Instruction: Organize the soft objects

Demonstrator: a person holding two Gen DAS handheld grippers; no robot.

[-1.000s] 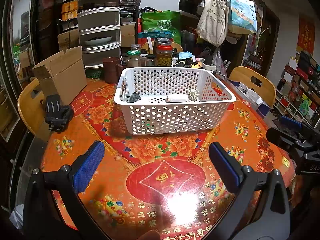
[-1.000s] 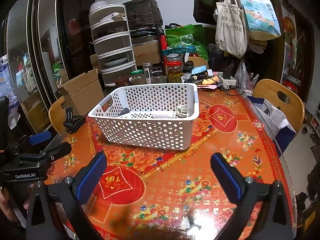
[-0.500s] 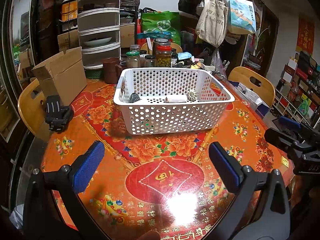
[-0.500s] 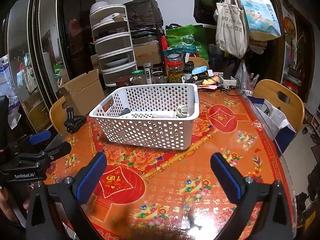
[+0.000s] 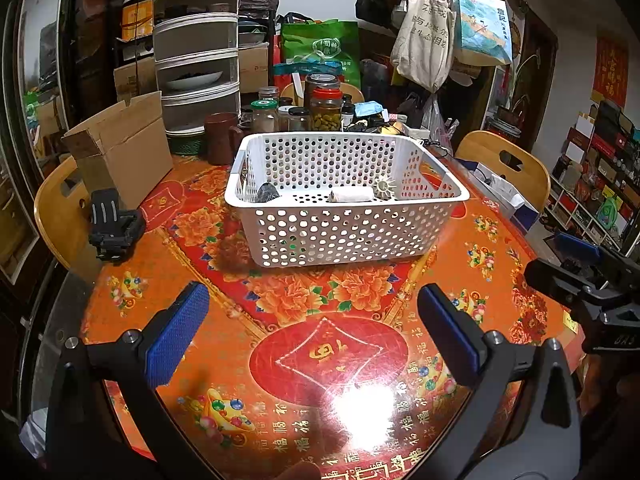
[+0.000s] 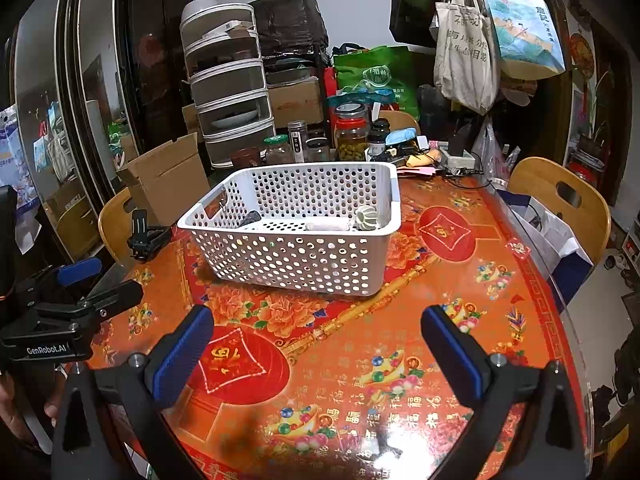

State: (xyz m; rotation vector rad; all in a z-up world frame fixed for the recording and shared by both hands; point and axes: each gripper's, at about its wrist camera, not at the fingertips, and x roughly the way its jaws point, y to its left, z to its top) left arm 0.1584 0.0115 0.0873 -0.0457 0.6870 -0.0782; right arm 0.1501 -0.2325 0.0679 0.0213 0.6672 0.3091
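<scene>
Three soft objects lie in the white perforated basket (image 5: 344, 204): a dark lump (image 5: 267, 193) at its left, a white roll (image 5: 351, 195) in the middle, and a ridged pale ball (image 5: 385, 187) at the right. The basket stands mid-desk (image 5: 280, 320) on the red-and-orange patterned cover. Nearer the camera, the left tool (image 5: 316, 332) and the right tool (image 6: 316, 344) hover over bare desk, both spread wide and empty.

Left gripper (image 5: 312, 332) and right gripper (image 6: 316, 344), fingers spread wide, both empty.

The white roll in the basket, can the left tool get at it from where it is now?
Probably yes, from above. The left tool is open and empty, the tablecloth before it is bare, and the white roll lies uncovered in the open-topped basket. The near wall blocks a straight-in reach.
</scene>
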